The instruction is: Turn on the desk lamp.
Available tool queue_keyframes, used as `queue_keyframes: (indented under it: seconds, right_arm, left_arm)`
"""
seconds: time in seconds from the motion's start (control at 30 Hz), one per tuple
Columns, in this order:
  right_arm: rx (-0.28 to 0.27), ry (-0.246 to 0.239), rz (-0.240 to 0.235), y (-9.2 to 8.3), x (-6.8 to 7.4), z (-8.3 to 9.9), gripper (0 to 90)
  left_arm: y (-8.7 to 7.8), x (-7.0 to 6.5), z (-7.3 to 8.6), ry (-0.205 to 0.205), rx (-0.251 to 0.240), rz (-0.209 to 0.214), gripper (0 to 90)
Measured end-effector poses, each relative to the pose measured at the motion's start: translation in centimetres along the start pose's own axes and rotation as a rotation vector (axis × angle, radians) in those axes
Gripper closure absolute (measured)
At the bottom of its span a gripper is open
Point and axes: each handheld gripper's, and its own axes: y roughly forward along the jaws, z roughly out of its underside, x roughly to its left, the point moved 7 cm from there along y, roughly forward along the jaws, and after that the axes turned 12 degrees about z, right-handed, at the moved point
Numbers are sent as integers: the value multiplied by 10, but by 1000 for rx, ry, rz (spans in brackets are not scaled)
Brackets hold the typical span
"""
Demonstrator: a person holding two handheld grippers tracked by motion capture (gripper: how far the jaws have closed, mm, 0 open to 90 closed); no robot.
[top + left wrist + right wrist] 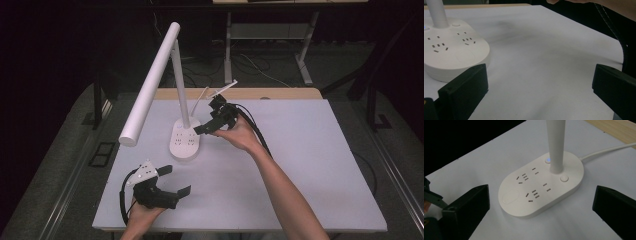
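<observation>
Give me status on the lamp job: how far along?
Early. Done: nothing visible yet; the lamp stands upright on its base, untouched. In hand: the right gripper hovers by the base with jaws open; in its own view the base and its buttons lie between the jaws. The left gripper waits open near the table's front edge. Left: probably closing in on the base or a button.

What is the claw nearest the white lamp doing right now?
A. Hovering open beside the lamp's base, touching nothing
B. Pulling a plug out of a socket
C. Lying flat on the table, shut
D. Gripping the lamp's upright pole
A: the right claw sits with its jaws spread wide at the edge of the lamp base, and the right gripper view shows the base between the jaws with nothing held and its sockets empty.
</observation>
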Motion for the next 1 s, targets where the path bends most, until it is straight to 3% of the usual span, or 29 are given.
queue_keyframes:
  seconds: [0.37, 0.4, 0.6, 1.0]
  right_arm:
    - [8, 21, 1, 21, -4, -15, 8]
    - [2, 25, -5, 24, -6, -17, 78]
    - [-47, 59, -19, 34, -10, -22, 159]
    - [-46, 72, -26, 60, -19, -13, 323]
  left_arm:
    - [-3, 0, -1, -1, -11, -4, 0]
    - [-3, 1, -1, -3, -15, -5, 0]
    - [-4, 0, -2, -4, -18, -3, 0]
    - [-4, 0, -2, -6, -18, -2, 0]
